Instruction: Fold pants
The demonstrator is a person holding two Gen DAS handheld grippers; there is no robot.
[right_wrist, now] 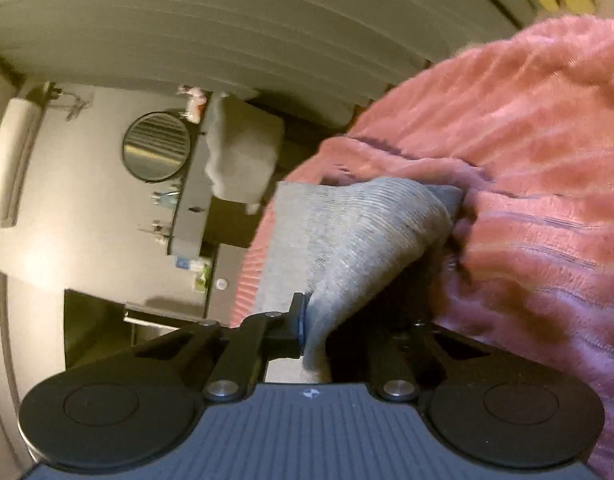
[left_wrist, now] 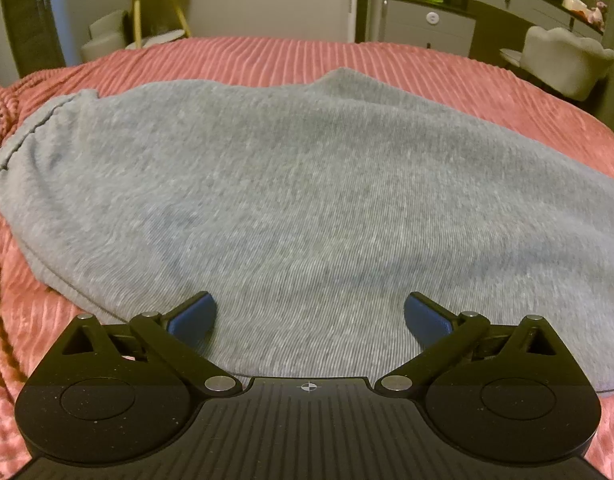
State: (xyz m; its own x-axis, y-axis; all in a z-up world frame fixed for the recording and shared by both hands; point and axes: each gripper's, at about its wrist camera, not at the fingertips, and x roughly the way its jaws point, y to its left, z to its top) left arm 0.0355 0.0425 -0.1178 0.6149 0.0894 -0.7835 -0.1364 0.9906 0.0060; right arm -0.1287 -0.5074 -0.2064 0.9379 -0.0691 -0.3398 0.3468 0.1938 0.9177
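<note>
The grey knit pants (left_wrist: 307,184) lie spread flat across the pink ribbed bedspread (left_wrist: 267,56), filling the middle of the left wrist view. My left gripper (left_wrist: 309,318) is open and empty, its blue-padded fingers (left_wrist: 195,316) hovering over the near edge of the pants. In the right wrist view, tilted sideways, my right gripper (right_wrist: 319,332) is shut on a fold of the grey pants (right_wrist: 347,248) and lifts that part off the bedspread (right_wrist: 527,200). Its right finger is hidden behind the cloth.
Beyond the bed stand a yellow-legged side table (left_wrist: 155,0), a grey dresser (left_wrist: 427,20) and a pale armchair (left_wrist: 563,60). In the right wrist view a round mirror (right_wrist: 157,146) and a shelf show on the wall.
</note>
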